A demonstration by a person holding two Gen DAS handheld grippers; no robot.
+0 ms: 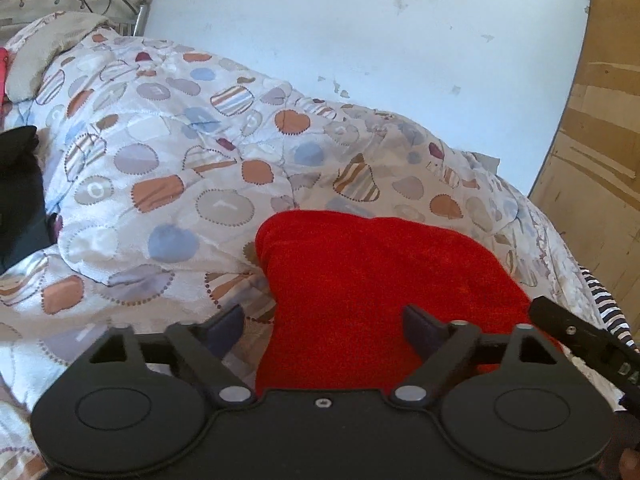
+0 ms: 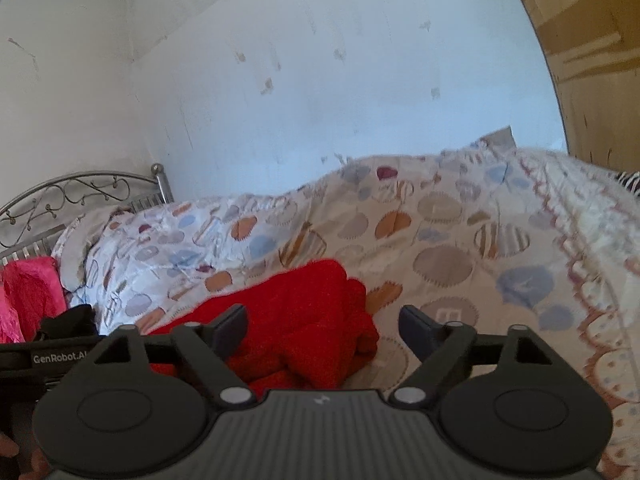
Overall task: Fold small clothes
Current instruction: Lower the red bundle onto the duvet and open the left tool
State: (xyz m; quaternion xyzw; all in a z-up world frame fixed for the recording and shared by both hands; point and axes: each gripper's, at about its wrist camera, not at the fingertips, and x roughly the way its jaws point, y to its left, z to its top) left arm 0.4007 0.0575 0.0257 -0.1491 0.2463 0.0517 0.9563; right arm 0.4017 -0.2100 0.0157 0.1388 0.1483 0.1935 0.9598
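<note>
Where the red cloth [image 1: 360, 280] lies folded on the patterned quilt [image 1: 168, 168] of the bed, both tongs stand released. Left tongs [image 1: 324, 328]: spread over its near edge, pads clear. Right tongs [image 2: 322, 330]: spread at its right end, gripping nothing. Pink fabric [image 2: 28, 292] by metal headboard [image 2: 68, 196].

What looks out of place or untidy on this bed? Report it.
The red fuzzy garment lies bunched in uneven lumps on the heart-patterned quilt, not yet a flat fold. The pale blue wall has chipped, peeling patches. Nothing looks spilled.
</note>
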